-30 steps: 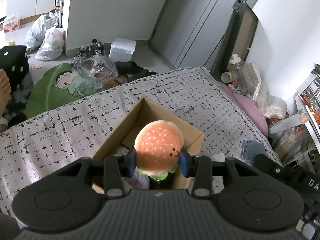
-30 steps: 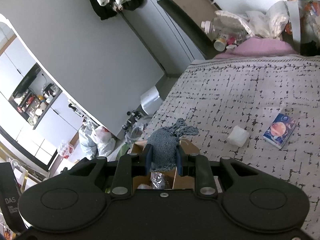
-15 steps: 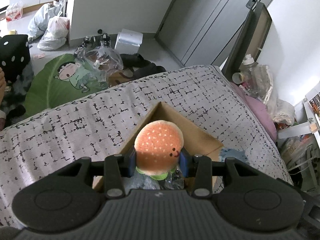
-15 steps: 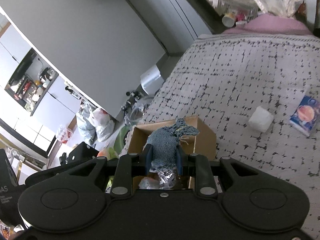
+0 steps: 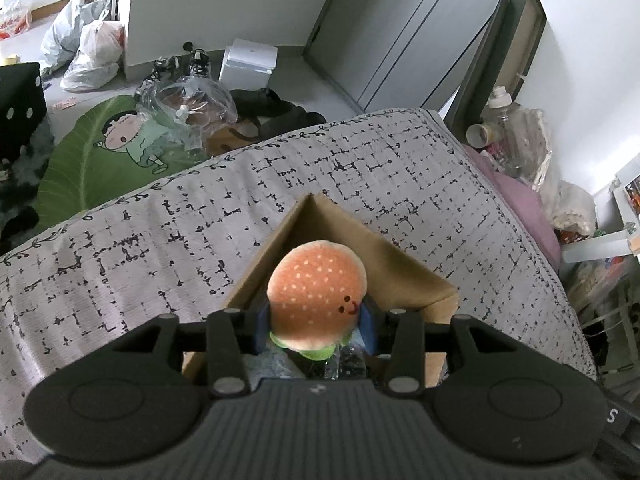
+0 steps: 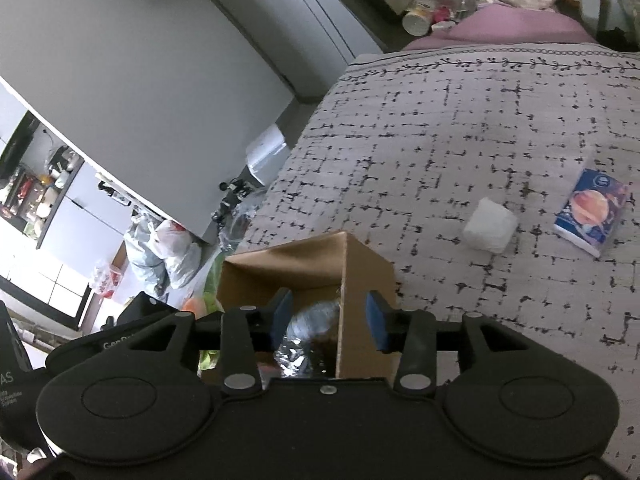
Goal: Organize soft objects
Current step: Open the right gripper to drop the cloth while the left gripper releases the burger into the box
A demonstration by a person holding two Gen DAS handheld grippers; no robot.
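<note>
Step in hand: dropping soft things into the cardboard box (image 5: 400, 276) on the bed (image 5: 160, 240)
Left gripper (image 5: 316, 326): my jaws are clamped on the burger plush (image 5: 316, 300), which hangs over the open box just ahead of them
Right gripper (image 6: 329, 318): my jaws have just been opening and stand apart with nothing between them, above the box's near corner (image 6: 348, 280)
Next move, as I judge it: part my left jaws so the plush falls inside, then go for the white soft lump (image 6: 490, 230) lying well ahead and to the right of my right jaws
</note>
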